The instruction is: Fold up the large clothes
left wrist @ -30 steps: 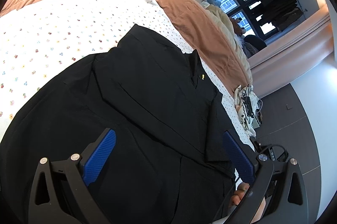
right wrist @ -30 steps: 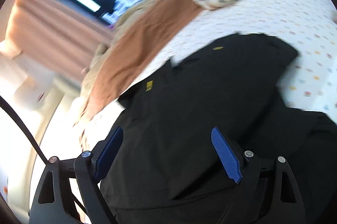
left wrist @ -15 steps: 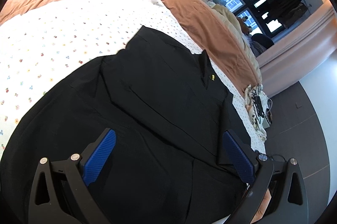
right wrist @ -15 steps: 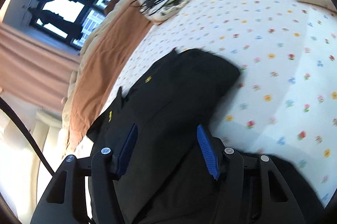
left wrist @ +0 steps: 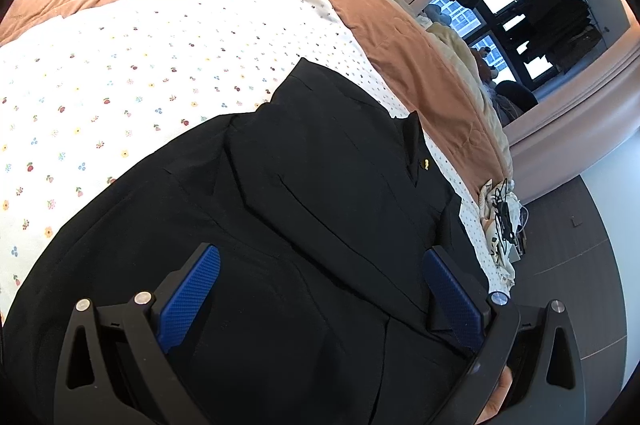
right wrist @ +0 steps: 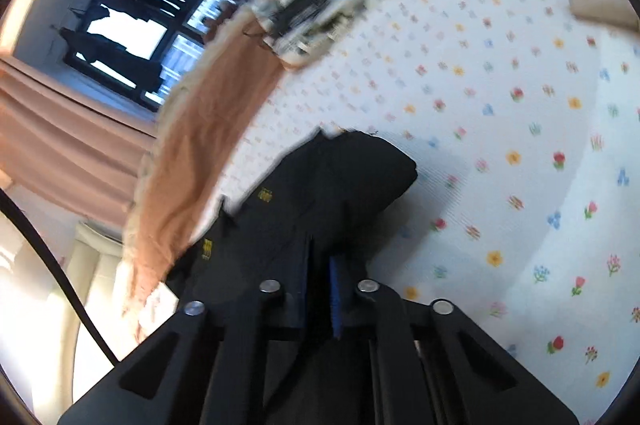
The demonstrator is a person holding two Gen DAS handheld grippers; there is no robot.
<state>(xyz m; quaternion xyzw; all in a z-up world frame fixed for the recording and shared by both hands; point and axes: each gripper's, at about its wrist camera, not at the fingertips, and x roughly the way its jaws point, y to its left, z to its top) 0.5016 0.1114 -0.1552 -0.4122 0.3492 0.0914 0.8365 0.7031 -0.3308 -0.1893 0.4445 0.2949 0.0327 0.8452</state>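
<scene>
Across the lower half of the left wrist view, the black garment point(left wrist: 320, 225) lies spread on the flowered sheet point(left wrist: 140, 73), its collar end with a small yellow pin toward the right of centre. Left gripper point(left wrist: 320, 301): jaws wide apart above the cloth, nothing between the blue pads. Right gripper point(right wrist: 320, 281), bottom centre of the right wrist view: jaws pressed together on a fold of the same dark cloth at the edge nearest the lens. The fabric reads as soft and limp, moderately heavy for its size, likely to sag and drag when lifted; a hem, shoulder seam or doubled edge would give the firmest hold, and two separated holds would keep it flat. Only the left view shows the garment's whole outline and creases; only the right view shows the pinch itself, two yellow marks on the cloth and the bare sheet at right. An orange blanket point(left wrist: 400, 37) borders the sheet.
</scene>
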